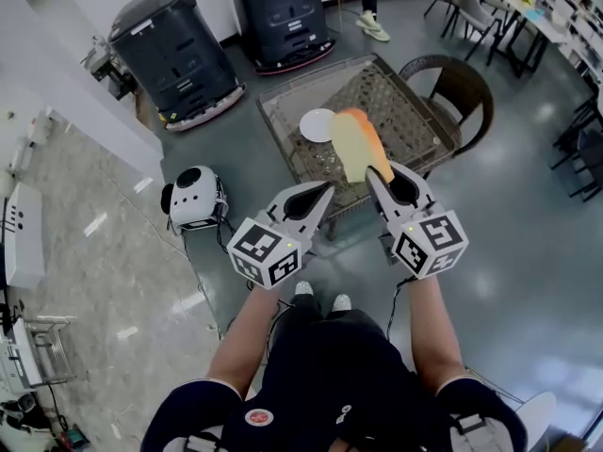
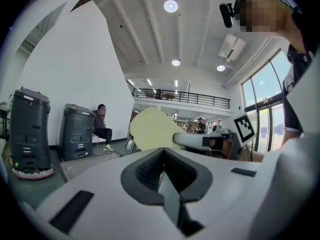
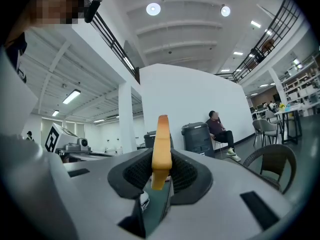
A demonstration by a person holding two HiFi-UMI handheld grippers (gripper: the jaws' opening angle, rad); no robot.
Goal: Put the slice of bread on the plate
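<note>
Between the jaws of the right gripper (image 1: pixel 377 173), which are half closed on it, stands the pale yellow slice of bread (image 1: pixel 355 144) with an orange-brown crust, pinched by its near end. It is held on edge with its faces upright. Its long axis runs straight out ahead of the gripper, in the air over the near side of the square wicker bench (image 1: pixel 407 111) with a glass top. The small round white plate (image 1: pixel 316 125) lies on that bench ahead of the right gripper and a little to its left. It sits lower than the bread, just past the slice's far end in the head view. The carry looks nearly done. I judge that what remains is a reach forward and left, then a roll to lay the slice flat. The left gripper (image 1: pixel 321 192), just beside, has its jaws together on nothing.
</note>
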